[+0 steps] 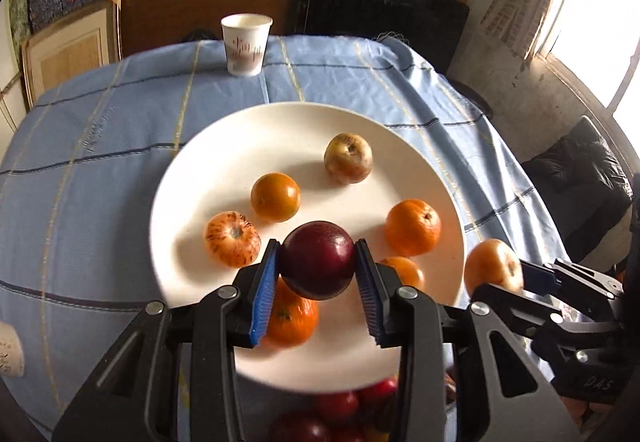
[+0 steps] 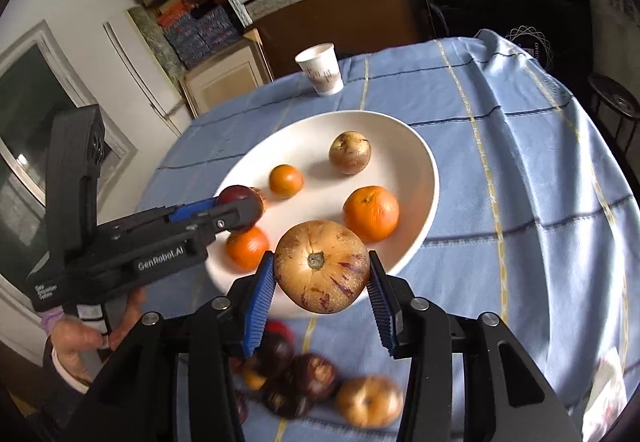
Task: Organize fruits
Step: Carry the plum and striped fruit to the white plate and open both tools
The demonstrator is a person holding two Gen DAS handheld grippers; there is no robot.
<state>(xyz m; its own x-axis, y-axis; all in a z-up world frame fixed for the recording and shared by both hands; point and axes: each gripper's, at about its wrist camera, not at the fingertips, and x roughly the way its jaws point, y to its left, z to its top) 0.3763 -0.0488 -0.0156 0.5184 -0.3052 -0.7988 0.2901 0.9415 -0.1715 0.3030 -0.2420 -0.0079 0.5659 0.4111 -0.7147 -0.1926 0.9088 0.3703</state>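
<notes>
A white plate (image 1: 192,170) (image 2: 424,178) on the blue tablecloth holds several fruits: oranges, a striped one (image 1: 232,239) and a pale round one (image 1: 348,158) (image 2: 350,152). My left gripper (image 1: 317,260) is shut on a dark red plum (image 1: 318,260) and holds it above the plate's near part; it also shows in the right wrist view (image 2: 240,208). My right gripper (image 2: 322,268) is shut on a tan purple-streaked fruit (image 2: 322,266) (image 1: 493,266) over the plate's near right rim.
A paper cup (image 1: 246,44) (image 2: 321,68) stands on the table beyond the plate. A loose pile of dark and tan fruits (image 2: 304,382) (image 1: 340,410) lies on the cloth in front of the plate. Shelves and cabinets stand behind the table.
</notes>
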